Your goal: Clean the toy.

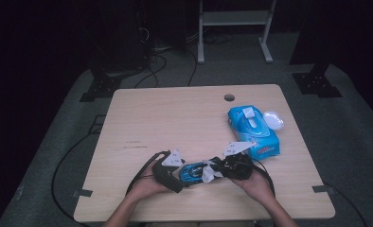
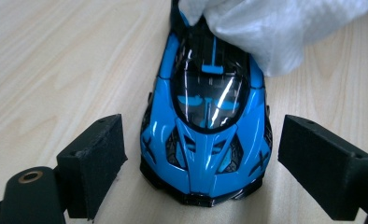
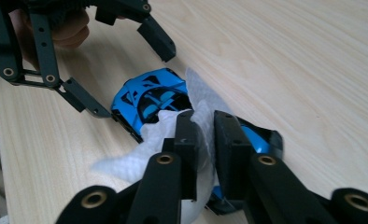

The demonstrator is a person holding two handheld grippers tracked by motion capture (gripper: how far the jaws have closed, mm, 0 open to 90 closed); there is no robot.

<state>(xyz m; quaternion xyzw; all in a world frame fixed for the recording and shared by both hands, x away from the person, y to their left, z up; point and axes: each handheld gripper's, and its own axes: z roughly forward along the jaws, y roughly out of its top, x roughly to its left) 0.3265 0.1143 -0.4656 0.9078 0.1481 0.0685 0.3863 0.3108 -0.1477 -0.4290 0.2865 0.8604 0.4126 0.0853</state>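
We find the toy car near the front edge of the table, between both tools. Left hand-held gripper stands open, its foam pads flanking the car's nose without touching. Right hand-held gripper pinches a white wipe and lays it over the car's rear. Car: hard glossy plastic, likely light and slippery, so we would brace it by the flat sides. Wipe: soft, limp, textured. A blue wipe pack lies well apart.
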